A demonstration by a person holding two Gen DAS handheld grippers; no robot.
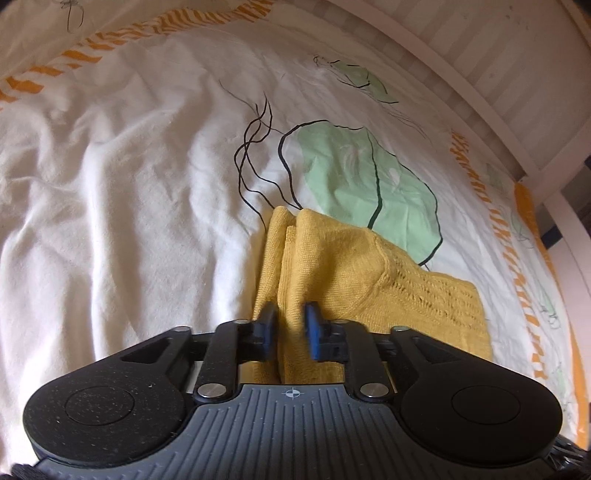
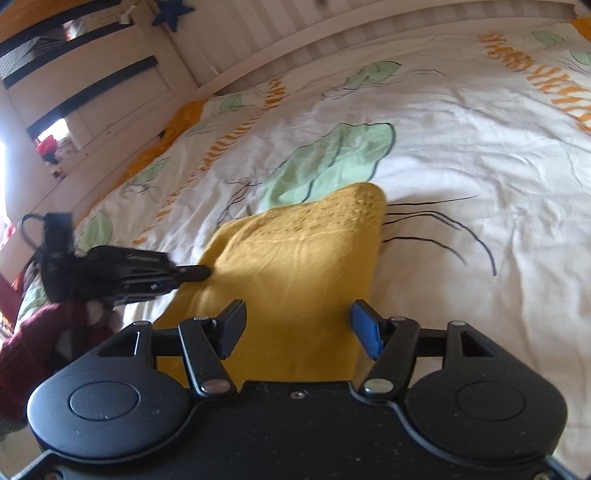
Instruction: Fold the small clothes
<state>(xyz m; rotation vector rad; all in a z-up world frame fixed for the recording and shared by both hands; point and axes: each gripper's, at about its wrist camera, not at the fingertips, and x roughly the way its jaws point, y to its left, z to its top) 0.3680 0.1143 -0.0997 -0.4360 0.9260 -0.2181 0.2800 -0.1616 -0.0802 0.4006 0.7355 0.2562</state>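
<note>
White bedding printed with green leaves and orange stripes covers the bed (image 1: 110, 184), which has a pale slatted frame (image 2: 280, 26) along its far side. On it lies a yellow knitted garment (image 1: 369, 266), small and already doubled over, its openwork panel turned to the right in the left wrist view.

The left hand-held gripper (image 1: 290, 328) straddles a raised ridge of the knit at the garment's near-left edge; its jaws stand narrow with the fold between them, but whether the pads actually press the cloth I cannot tell. That pinch looks meant to lift the edge for the next fold.

The right hand-held gripper (image 2: 299, 325) is released, jaws wide and hovering over the garment's near end, gripping nothing. It is probably placed to take the opposite edge or steady the cloth.

No container appears in either view; a dark red knitted sleeve (image 2: 26, 354) shows at the left edge.
</note>
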